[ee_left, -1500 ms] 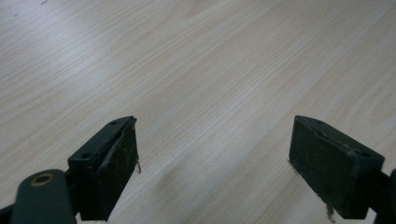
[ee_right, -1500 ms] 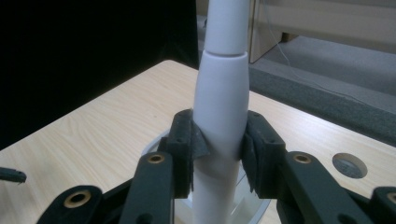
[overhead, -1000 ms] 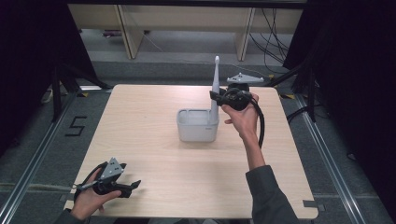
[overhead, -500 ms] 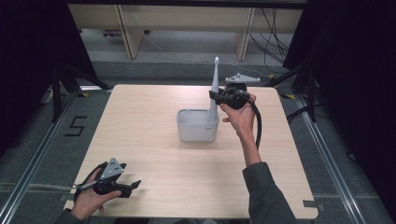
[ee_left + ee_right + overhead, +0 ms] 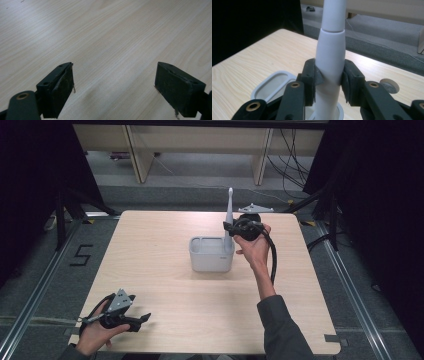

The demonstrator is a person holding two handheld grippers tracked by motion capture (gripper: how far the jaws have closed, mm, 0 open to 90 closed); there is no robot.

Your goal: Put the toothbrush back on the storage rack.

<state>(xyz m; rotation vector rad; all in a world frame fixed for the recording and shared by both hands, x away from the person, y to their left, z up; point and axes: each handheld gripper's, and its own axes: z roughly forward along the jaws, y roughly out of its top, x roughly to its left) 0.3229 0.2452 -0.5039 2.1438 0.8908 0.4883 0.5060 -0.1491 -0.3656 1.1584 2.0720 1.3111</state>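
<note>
High view: a white holder (image 5: pixel 211 254) was seen near the middle of the pale wooden table (image 5: pixel 165 235), and everything else was placed from it. A white electric toothbrush (image 5: pixel 229 217) was held upright at the holder's right end, its lower end lost behind the holder's rim, its slim neck rising well above. The right gripper (image 5: pixel 233 229) was clamped on the toothbrush body just above the holder (a hand (image 5: pixel 254 247) was wrapped round the gripper, a black cable looping down along the forearm). The left gripper (image 5: pixel 139 319) was held far from the holder, toward the near left corner of the table, with its jaws spread.

Left gripper view: the two black jaws were seen parted wide over bare wood grain, nothing between them.

Right gripper view: the jaws were pressed against either side of the toothbrush (image 5: pixel 329 65), whose base was seen entering a round opening of the holder (image 5: pixel 270 83); an oblong compartment was seen just left of it.
</note>
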